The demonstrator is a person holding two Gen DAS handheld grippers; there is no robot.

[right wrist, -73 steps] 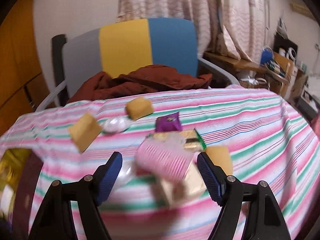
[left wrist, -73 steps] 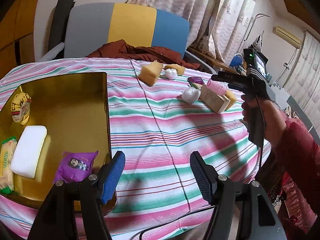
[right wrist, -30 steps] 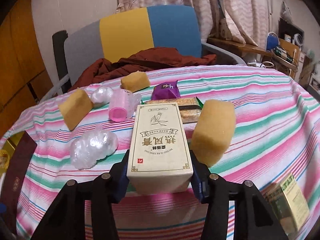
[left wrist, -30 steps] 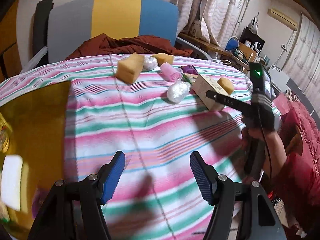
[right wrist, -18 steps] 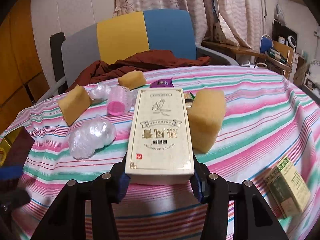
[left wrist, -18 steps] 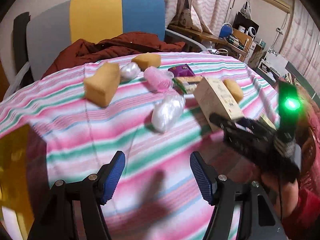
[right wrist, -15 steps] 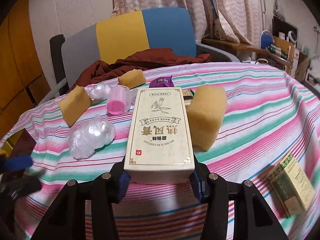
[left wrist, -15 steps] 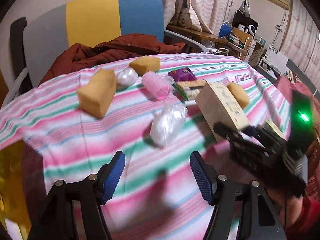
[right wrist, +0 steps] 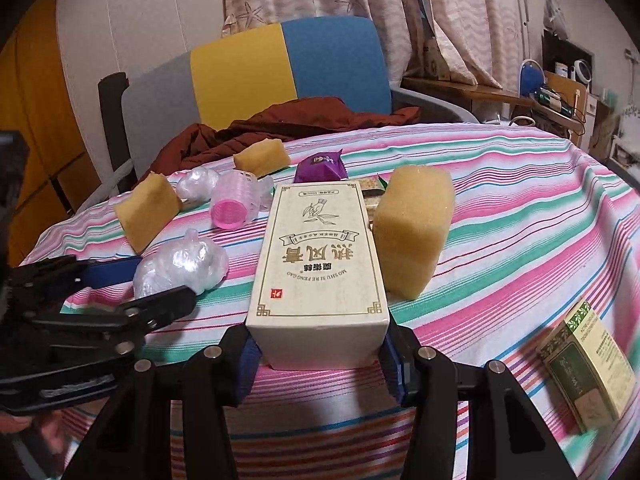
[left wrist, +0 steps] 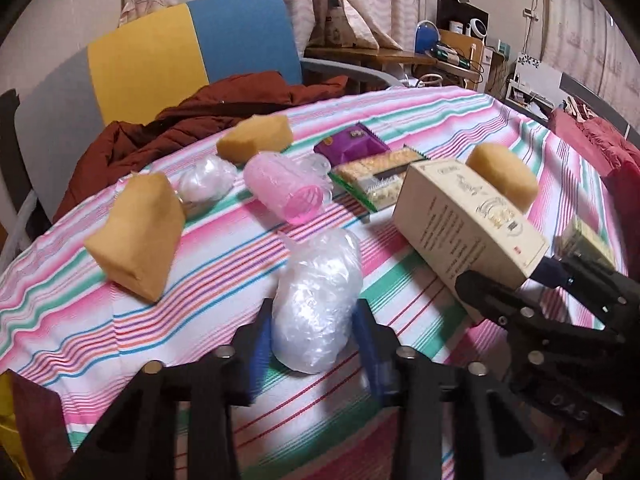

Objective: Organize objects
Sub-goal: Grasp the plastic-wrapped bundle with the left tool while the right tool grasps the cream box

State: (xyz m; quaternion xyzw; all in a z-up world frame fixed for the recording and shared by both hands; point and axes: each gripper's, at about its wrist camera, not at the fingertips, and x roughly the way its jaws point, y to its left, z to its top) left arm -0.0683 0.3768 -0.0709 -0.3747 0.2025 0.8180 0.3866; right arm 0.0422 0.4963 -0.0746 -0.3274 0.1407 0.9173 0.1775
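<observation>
While our left gripper [left wrist: 314,330] was closing around the plastic bundle [left wrist: 316,300], only the right view showed our right gripper [right wrist: 320,354] clamping the cream box [right wrist: 320,256].

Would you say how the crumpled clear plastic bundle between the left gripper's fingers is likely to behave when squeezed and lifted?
The plastic bundle looks crinkled and airy, so probably light and squashy. The left gripper is closing around it; the glossy film may slip or deform rather than resist.
</observation>
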